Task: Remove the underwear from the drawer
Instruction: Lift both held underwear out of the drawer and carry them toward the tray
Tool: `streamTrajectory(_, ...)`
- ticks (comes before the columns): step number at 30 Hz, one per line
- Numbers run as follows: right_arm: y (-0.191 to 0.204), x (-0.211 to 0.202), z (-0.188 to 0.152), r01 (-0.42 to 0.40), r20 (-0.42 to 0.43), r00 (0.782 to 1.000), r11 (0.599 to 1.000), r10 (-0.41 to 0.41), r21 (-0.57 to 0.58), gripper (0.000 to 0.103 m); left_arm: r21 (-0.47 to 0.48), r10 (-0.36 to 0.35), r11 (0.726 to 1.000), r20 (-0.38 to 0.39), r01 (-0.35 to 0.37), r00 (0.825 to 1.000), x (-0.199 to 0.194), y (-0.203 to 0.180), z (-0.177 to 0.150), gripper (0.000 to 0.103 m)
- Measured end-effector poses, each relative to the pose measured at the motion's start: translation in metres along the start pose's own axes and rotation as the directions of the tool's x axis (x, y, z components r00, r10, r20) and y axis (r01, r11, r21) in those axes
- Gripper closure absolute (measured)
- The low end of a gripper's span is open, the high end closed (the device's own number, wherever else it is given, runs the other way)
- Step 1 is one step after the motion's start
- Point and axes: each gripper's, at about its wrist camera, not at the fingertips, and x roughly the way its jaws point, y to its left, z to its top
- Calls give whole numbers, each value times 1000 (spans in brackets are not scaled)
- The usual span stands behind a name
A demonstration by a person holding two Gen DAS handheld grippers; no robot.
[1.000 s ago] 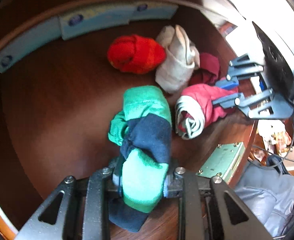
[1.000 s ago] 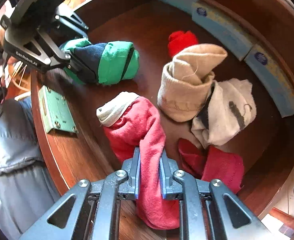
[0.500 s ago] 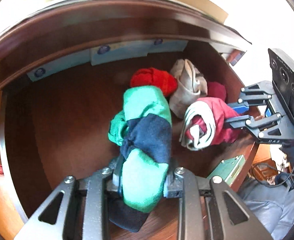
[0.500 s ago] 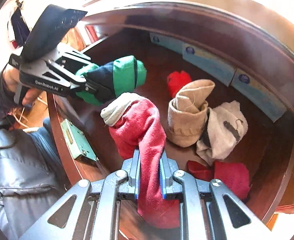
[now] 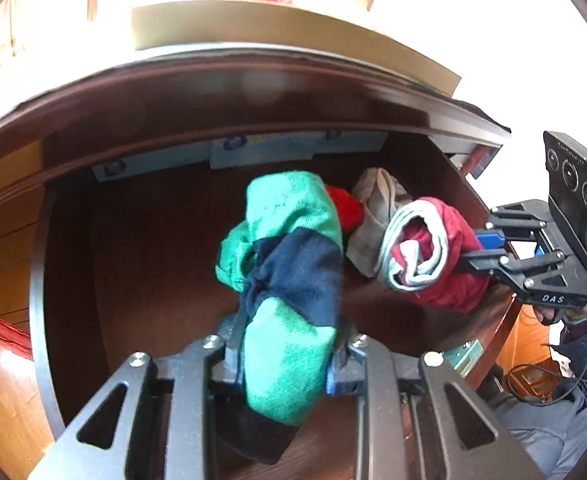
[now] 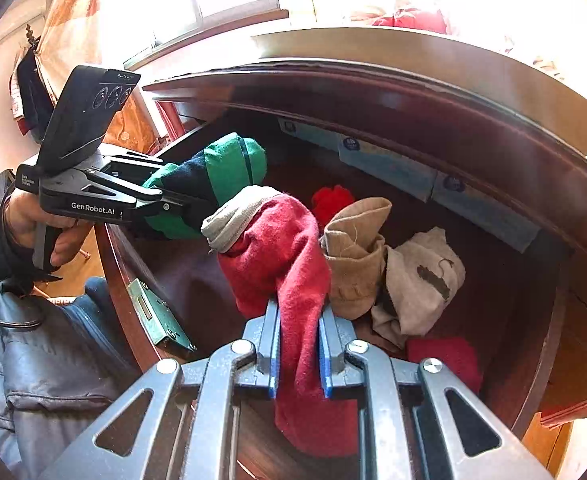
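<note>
Currently your left gripper (image 5: 283, 354) has its fingers (image 5: 231, 350) closed partway onto the green and navy bundle (image 5: 289, 280), which fills the gap between the pads and hangs out below them. Its upper end stands raised above the drawer (image 5: 73, 280) floor, with no visible contact with the wood. Your right gripper (image 6: 298, 350) is likewise clamped, the blue-edged fingers (image 6: 271, 344) pinching a narrow fold of the red and grey underwear (image 6: 277, 256); the grey waistband end points up and away, and a red tail droops beneath the fingers. Both garments are held up over the open drawer, side by side and close, though you cannot tell from either view whether they touch. Remaining on the drawer floor are a small red roll (image 6: 331, 200), a tan rolled piece (image 6: 353, 256), a pale grey cloth (image 6: 421, 280) touching it, and a flat red item (image 6: 445, 360) nearest the front edge.
</note>
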Motion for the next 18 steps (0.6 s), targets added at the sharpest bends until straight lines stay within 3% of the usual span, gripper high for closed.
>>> streamTrajectory(9,-6,-14,-9,-14,72,997,1000,12,20,86,8,33,999,86,-33,996,-10,-3,-5,78)
streamTrajectory(18,-14,-30,-15,-29,148,989,999,23,42,86,0,20,1000,168,-21,986,-14,-4,-9,78)
